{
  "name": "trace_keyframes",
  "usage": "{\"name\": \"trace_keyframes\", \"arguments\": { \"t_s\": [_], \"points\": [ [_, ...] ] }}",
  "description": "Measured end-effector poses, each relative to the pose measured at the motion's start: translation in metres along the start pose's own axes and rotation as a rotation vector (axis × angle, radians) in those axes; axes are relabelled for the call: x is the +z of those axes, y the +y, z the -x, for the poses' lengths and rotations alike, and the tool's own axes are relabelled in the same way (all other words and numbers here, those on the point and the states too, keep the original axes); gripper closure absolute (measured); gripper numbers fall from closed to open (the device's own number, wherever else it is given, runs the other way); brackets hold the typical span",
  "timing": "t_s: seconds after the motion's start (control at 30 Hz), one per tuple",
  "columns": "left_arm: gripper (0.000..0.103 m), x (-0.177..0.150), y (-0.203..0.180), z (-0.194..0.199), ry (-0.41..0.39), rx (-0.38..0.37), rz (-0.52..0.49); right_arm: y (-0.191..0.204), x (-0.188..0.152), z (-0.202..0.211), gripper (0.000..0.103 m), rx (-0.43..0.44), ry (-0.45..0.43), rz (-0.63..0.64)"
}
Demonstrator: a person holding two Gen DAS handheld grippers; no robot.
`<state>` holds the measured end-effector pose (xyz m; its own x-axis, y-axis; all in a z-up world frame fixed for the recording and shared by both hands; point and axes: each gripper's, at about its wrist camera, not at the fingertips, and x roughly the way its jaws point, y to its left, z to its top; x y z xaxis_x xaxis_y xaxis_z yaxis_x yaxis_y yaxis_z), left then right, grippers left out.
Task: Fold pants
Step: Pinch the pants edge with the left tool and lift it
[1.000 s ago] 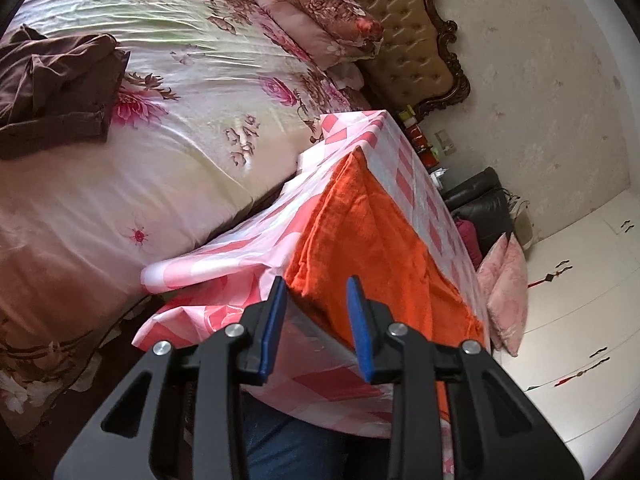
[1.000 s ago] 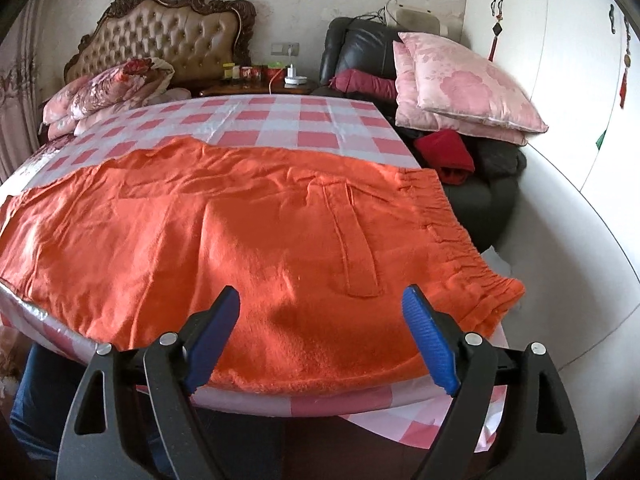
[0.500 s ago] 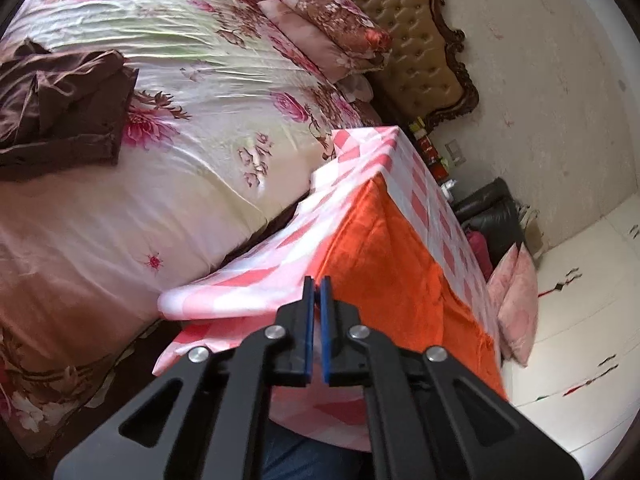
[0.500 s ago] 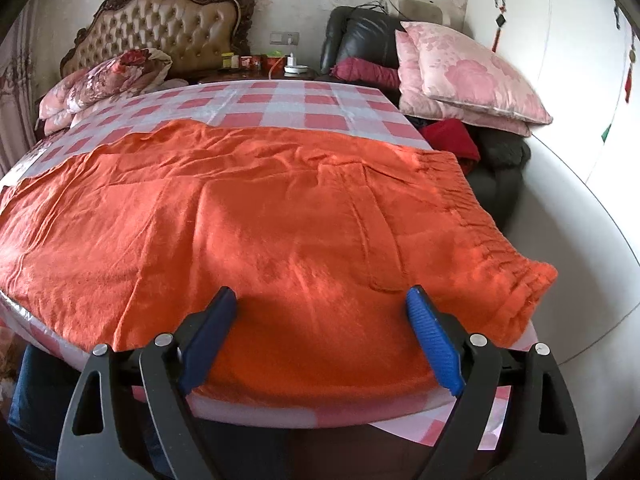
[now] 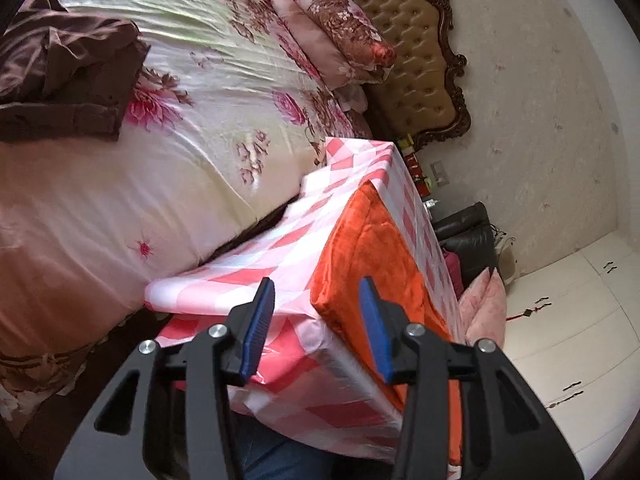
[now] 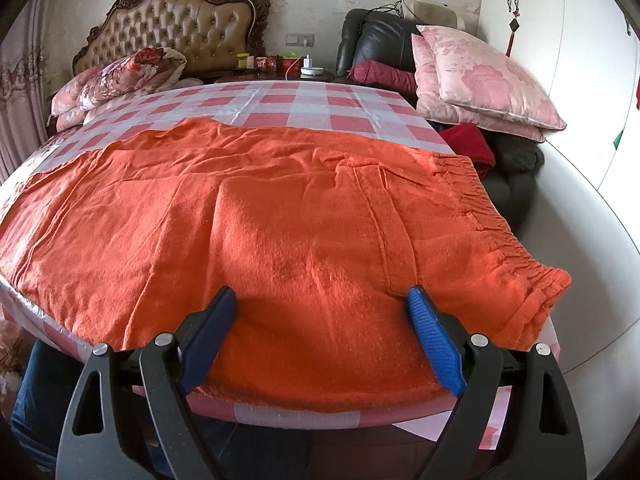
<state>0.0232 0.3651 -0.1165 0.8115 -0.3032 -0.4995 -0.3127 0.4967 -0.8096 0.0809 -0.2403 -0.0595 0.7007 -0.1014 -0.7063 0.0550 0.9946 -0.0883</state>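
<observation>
The orange pants [image 6: 280, 216] lie spread flat on the table with the pink checked cloth [image 6: 304, 100], waistband [image 6: 496, 216] ahead and to the right of the right gripper [image 6: 320, 328]. That gripper's 2 blue pads [image 6: 434, 344] stand wide apart, low over the near edge of the fabric, gripping nothing. The left gripper [image 5: 316, 324] is spread too, its 2 jaws either side of the pants' folded corner [image 5: 332, 300] at the table's end. A bed [image 5: 120, 160] lies to its left.

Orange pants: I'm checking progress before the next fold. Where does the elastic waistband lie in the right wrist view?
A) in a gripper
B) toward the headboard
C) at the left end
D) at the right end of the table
D: the gathered waistband of the orange pants lies at the table's right end, beside the pink pillows.
</observation>
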Motion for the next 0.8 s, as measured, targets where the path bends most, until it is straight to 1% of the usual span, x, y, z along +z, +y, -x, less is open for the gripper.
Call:
{"name": "trace_keyframes", "arguments": {
  "t_s": [0.17, 0.2, 0.23, 0.27, 0.37, 0.43, 0.5, 0.63, 0.73, 0.8],
  "points": [
    [0.065, 0.0, 0.0, -0.015, 0.038, -0.044, 0.008, -0.002, 0.001, 0.0, 0.018, 0.003, 0.0, 0.002],
    [0.069, 0.0, 0.001, -0.018, 0.042, -0.046, 0.015, -0.002, 0.001, 0.0, 0.018, 0.004, 0.0, 0.001],
    [0.084, 0.0, 0.001, -0.02, 0.046, -0.051, 0.014, -0.002, 0.001, 0.001, 0.018, 0.005, 0.0, 0.001],
    [0.088, 0.0, -0.001, -0.021, 0.05, -0.052, -0.001, -0.002, 0.001, 0.001, 0.018, 0.004, -0.001, 0.001],
    [0.091, -0.001, -0.012, -0.019, 0.046, -0.02, -0.065, -0.001, 0.002, 0.001, 0.018, 0.003, 0.001, -0.002],
    [0.091, 0.002, -0.013, -0.014, 0.029, -0.015, -0.074, -0.003, 0.001, 0.0, 0.018, 0.001, 0.001, -0.001],
    [0.092, 0.007, -0.009, -0.008, 0.016, -0.038, -0.051, -0.004, 0.002, 0.0, 0.018, 0.003, 0.004, -0.004],
    [0.092, 0.011, 0.001, -0.001, -0.005, -0.016, -0.024, 0.005, 0.002, 0.001, 0.018, 0.029, 0.003, 0.018],
    [0.091, 0.01, 0.009, 0.0, -0.009, -0.027, -0.002, 0.007, 0.003, 0.001, 0.017, 0.034, 0.001, 0.028],
    [0.086, 0.006, 0.015, -0.001, -0.003, -0.052, 0.034, 0.007, 0.003, 0.0, 0.017, 0.04, 0.01, 0.022]
  ]
}}
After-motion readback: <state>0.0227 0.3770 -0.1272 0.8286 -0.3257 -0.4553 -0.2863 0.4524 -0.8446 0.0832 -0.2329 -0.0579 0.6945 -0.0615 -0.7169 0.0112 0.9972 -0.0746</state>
